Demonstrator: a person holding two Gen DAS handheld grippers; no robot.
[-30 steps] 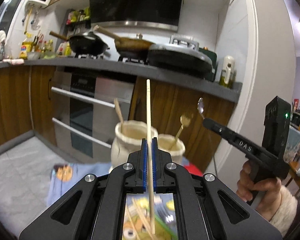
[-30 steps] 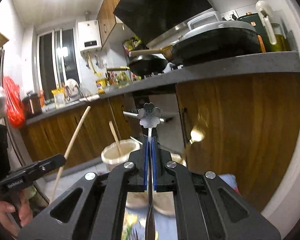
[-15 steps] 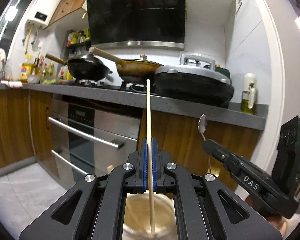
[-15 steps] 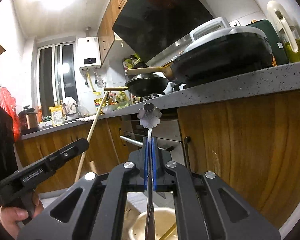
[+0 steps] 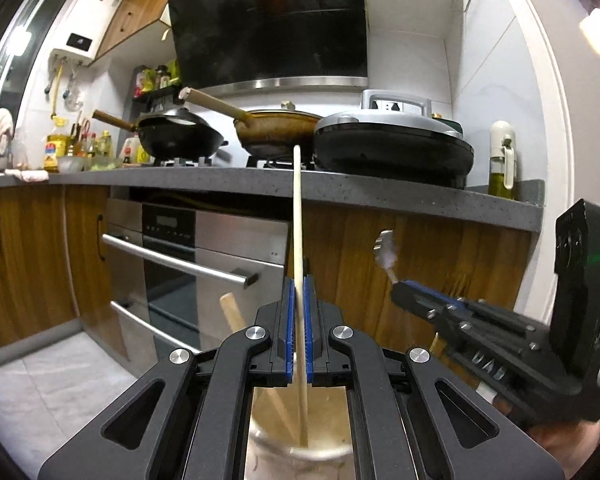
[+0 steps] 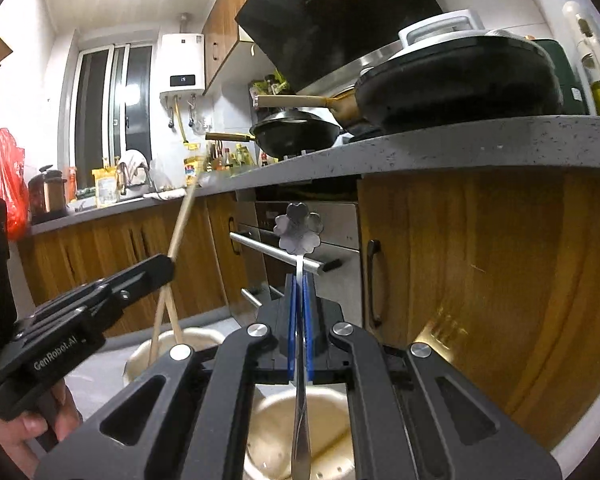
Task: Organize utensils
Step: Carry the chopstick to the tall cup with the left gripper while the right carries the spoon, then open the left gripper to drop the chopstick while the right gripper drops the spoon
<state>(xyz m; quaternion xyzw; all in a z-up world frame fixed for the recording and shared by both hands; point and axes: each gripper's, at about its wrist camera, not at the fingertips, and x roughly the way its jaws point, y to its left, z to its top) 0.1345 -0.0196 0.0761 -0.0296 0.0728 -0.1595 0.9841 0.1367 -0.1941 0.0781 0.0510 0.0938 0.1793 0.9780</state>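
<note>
My left gripper [image 5: 298, 292] is shut on a wooden chopstick [image 5: 297, 216] held upright, its lower end inside a cream holder [image 5: 324, 450] that also has a wooden-handled utensil [image 5: 234, 314] in it. My right gripper [image 6: 299, 284] is shut on a silver spoon [image 6: 299, 229] with a flower-shaped end pointing up, its bowl down inside a second cream holder [image 6: 268, 432]. The right gripper also shows in the left wrist view [image 5: 398, 292], and the left gripper in the right wrist view [image 6: 168, 266] over the first holder [image 6: 204, 338].
A grey kitchen counter [image 5: 380, 192] with pans and a griddle [image 5: 392, 148] runs behind. A steel oven [image 5: 188, 256] and wooden cabinet doors [image 6: 480, 280] stand close behind the holders. The tiled floor [image 5: 40, 392] lies to the left.
Both grippers have tilted up and come down over the cream holders. The chopstick's lower end and the spoon's bowl now sit inside the holders.
</note>
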